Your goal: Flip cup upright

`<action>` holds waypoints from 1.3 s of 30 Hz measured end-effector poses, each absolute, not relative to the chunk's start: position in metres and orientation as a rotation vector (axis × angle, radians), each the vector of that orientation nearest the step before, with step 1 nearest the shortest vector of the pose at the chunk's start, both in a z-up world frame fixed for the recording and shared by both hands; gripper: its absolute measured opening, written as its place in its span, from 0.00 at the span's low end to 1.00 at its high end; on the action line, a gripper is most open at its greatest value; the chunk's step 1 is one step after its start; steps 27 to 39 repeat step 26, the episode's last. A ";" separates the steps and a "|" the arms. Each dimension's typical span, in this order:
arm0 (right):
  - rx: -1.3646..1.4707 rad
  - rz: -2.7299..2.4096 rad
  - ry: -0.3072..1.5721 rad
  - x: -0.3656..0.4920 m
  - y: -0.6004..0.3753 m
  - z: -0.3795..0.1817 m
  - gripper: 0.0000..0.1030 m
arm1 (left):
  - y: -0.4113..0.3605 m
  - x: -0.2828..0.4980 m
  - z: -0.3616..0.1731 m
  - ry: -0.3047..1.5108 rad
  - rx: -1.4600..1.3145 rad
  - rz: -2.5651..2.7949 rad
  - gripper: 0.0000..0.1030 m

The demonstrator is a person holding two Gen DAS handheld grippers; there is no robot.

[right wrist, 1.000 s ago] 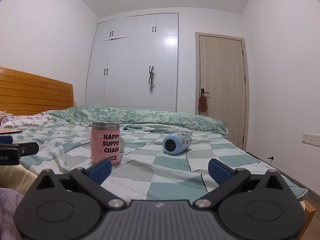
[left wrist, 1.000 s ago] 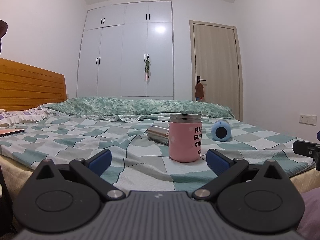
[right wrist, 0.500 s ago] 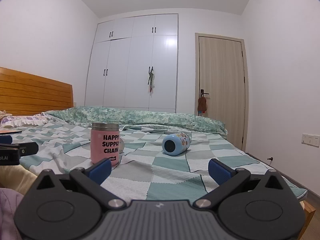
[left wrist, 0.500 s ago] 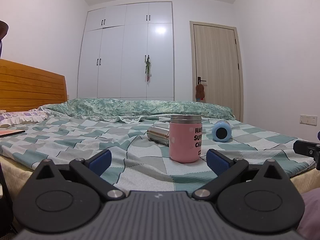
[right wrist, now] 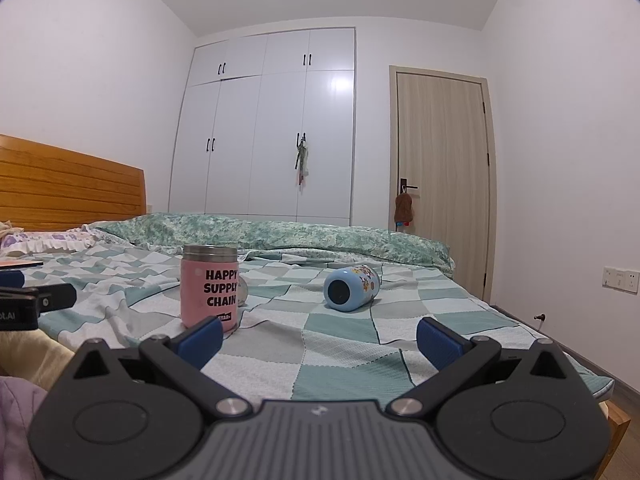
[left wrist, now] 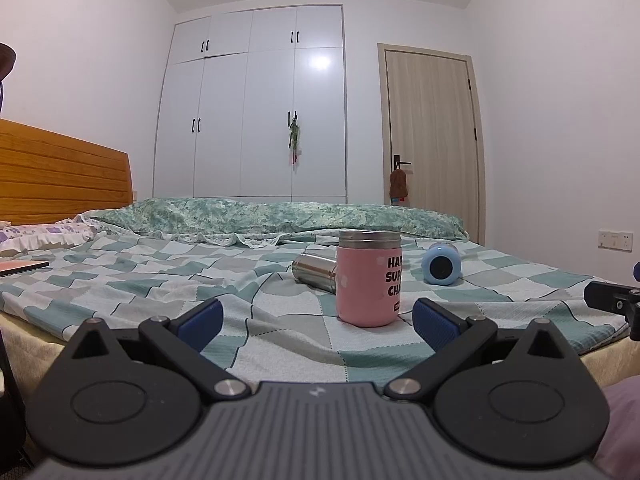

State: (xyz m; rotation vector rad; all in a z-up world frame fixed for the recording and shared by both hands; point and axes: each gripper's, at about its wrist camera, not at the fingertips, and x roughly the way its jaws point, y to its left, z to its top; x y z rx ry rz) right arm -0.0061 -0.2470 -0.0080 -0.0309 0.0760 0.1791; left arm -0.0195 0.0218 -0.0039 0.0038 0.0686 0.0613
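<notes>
Right now both my left gripper (left wrist: 316, 318) and right gripper (right wrist: 318, 338) have jaws wide apart, holding nothing. Beside the pink cup (right wrist: 209, 287) on the bed (right wrist: 340, 356), the blue cup (right wrist: 351, 288) lies sideways. I think I must reach it next and grab its round side.

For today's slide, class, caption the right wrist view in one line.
Open right gripper faces a bed with an upright pink cup and a blue cup on its side.

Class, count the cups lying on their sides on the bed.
2. The blue cup lies right of the upright pink cup; the steel cup lies just behind the pink one. Bedding folds may hide more.
</notes>
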 end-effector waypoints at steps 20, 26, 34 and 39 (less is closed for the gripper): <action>-0.032 0.180 0.073 -0.005 -0.248 -0.008 1.00 | 0.023 -0.020 -0.003 0.063 0.006 0.054 1.00; -0.033 0.180 0.073 -0.005 -0.248 -0.009 1.00 | 0.023 -0.020 -0.004 0.059 0.003 0.054 1.00; -0.033 0.180 0.073 -0.005 -0.248 -0.009 1.00 | 0.023 -0.020 -0.004 0.059 0.003 0.054 1.00; -0.033 0.180 0.073 -0.005 -0.248 -0.009 1.00 | 0.023 -0.020 -0.004 0.059 0.003 0.054 1.00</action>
